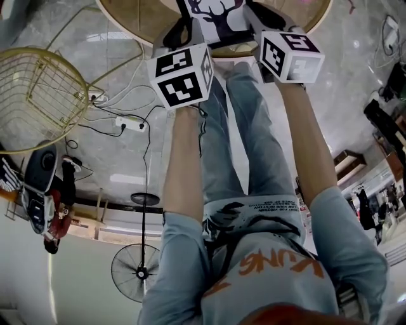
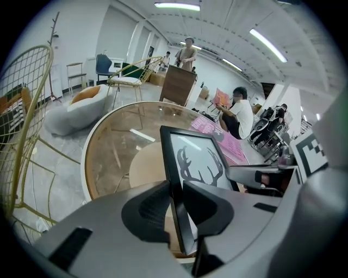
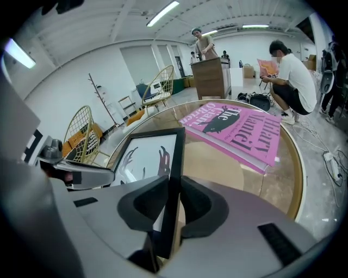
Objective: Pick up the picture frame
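The picture frame [image 1: 219,16] is black-edged with a deer-antler print and stands upright over the round table [image 1: 127,22] at the top of the head view. My left gripper [image 1: 181,32] is shut on its left edge, and my right gripper [image 1: 260,16] is shut on its right edge. In the left gripper view the frame [image 2: 201,163] runs edge-on between the two pads of the left gripper [image 2: 176,209], which press on it. In the right gripper view the frame [image 3: 147,157] sits the same way inside the right gripper [image 3: 173,209]. The frame's lower edge is hidden behind the jaws.
A pink book [image 3: 239,130] lies on the glass table [image 3: 288,179] beyond the frame. A gold wire chair [image 1: 38,95] stands at the left, with a power strip and cables [image 1: 130,124] and a floor fan [image 1: 139,270] on the floor. Several people [image 3: 291,76] are in the background.
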Tool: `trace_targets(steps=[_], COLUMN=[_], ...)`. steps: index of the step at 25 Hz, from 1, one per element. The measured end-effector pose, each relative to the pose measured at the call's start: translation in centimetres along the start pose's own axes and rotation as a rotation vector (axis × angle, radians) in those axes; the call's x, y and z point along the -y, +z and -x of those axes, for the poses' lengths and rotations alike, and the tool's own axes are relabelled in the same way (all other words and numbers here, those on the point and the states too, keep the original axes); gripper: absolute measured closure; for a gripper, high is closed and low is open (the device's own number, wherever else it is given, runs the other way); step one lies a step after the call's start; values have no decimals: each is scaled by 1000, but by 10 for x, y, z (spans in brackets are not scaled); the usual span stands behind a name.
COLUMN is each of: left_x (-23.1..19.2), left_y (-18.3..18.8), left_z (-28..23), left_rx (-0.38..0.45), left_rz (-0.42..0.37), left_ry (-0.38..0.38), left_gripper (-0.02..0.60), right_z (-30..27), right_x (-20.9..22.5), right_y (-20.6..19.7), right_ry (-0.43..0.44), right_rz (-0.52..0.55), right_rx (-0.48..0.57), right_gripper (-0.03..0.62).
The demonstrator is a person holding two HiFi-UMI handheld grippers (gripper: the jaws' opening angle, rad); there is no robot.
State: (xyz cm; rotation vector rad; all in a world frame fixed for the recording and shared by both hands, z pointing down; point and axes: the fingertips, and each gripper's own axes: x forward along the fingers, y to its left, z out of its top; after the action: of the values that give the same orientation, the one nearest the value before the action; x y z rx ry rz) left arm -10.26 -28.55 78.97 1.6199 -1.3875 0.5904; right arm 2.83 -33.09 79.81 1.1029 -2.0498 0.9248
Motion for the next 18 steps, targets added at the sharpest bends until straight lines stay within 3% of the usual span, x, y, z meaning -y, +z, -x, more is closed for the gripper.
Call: trace_targets(steps=[11,18], left_x=[35,64], left_y=[34,62], left_z=[53,101], left_rx=[119,198], left_rz=[-71,-33], left_ry=[-1,6], left_gripper=[499,499], right_z=[59,109], right_x=[-6,-15], right_y=[35,75], right_ry=[35,52], right_rz=[-4,61], right_rx=[108,153], right_gripper=[528,528])
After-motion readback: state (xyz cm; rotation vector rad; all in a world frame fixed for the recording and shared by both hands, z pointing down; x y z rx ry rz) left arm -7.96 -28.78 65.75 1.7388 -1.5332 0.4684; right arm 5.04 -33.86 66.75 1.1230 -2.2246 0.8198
